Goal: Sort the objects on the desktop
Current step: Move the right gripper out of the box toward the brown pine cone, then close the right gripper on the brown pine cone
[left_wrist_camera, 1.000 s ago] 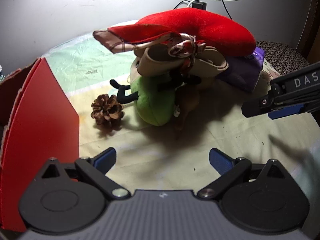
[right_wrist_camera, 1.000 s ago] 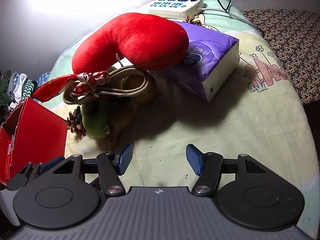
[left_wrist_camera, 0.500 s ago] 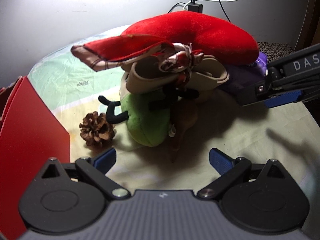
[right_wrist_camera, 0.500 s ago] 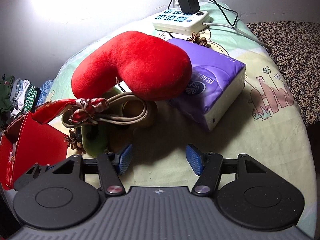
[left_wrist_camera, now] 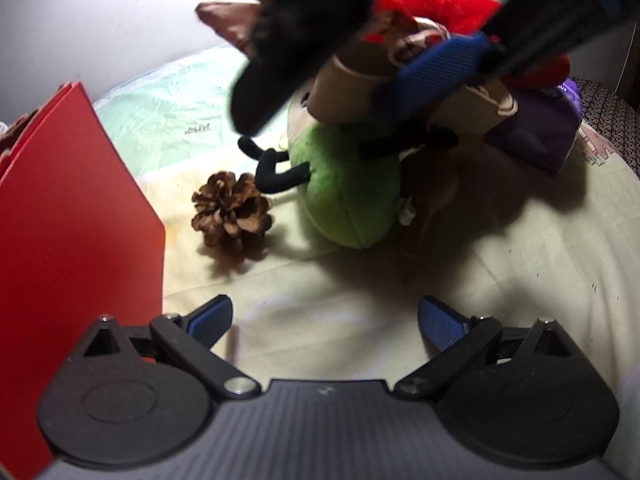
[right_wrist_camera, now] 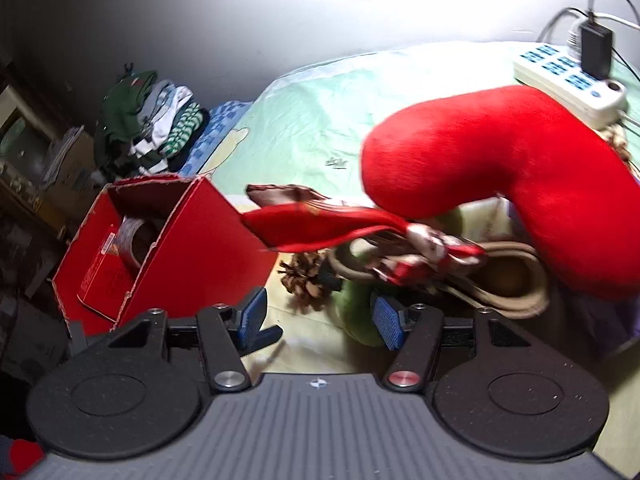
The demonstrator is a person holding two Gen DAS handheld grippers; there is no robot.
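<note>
A pile sits on the table: a red plush cushion (right_wrist_camera: 500, 168) on top, a red patterned scarf (right_wrist_camera: 320, 226) tied to a beige strap (right_wrist_camera: 516, 300), and a green plush toy (left_wrist_camera: 348, 200) beneath. A pine cone (left_wrist_camera: 232, 208) lies beside the toy, and it also shows in the right wrist view (right_wrist_camera: 306, 278). A red box (right_wrist_camera: 160, 248) stands at the left. My left gripper (left_wrist_camera: 324, 320) is open and empty, short of the pine cone. My right gripper (right_wrist_camera: 318, 316) is open, hovering over the pine cone and toy; it crosses the left wrist view (left_wrist_camera: 420, 68), blurred.
A roll of tape (right_wrist_camera: 132, 240) lies inside the red box. A purple tissue pack (left_wrist_camera: 536, 136) lies behind the pile. A white power strip (right_wrist_camera: 568, 80) with a plugged charger sits at the table's back. Folded clothes (right_wrist_camera: 152, 120) are stacked beyond the table's left edge.
My right gripper has swung left across the pile and now hangs over the pine cone and scarf end. My left gripper has shifted slightly; the red box looms larger at its left.
</note>
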